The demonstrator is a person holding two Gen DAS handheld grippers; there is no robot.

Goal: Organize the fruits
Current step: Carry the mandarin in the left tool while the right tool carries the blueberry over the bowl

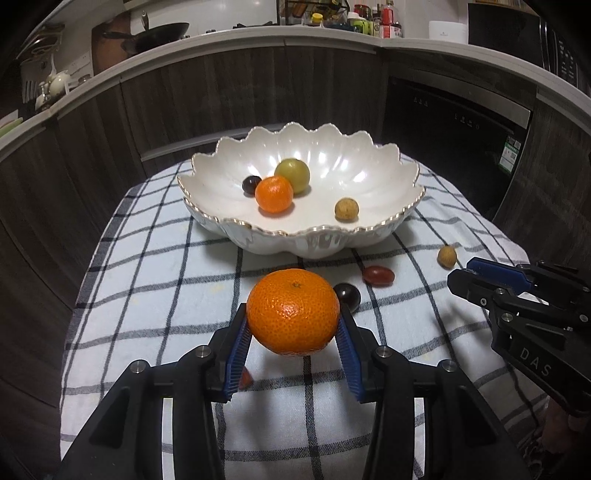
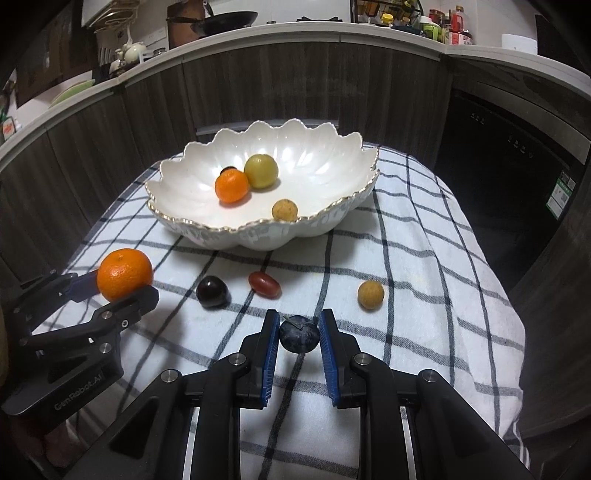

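My left gripper is shut on a large mandarin, held just above the checked cloth in front of the bowl. My right gripper is shut on a small dark blue fruit. The white scalloped bowl holds a small mandarin, a yellow-green fruit, a dark grape and a longan. Loose on the cloth lie a dark grape, a red cherry tomato and a longan. Another red fruit peeks from under my left finger.
The checked cloth covers a small table that drops off on the left, right and far sides. Dark wood cabinets and a black appliance stand behind, under a cluttered counter. In the left wrist view the right gripper reaches in at the right.
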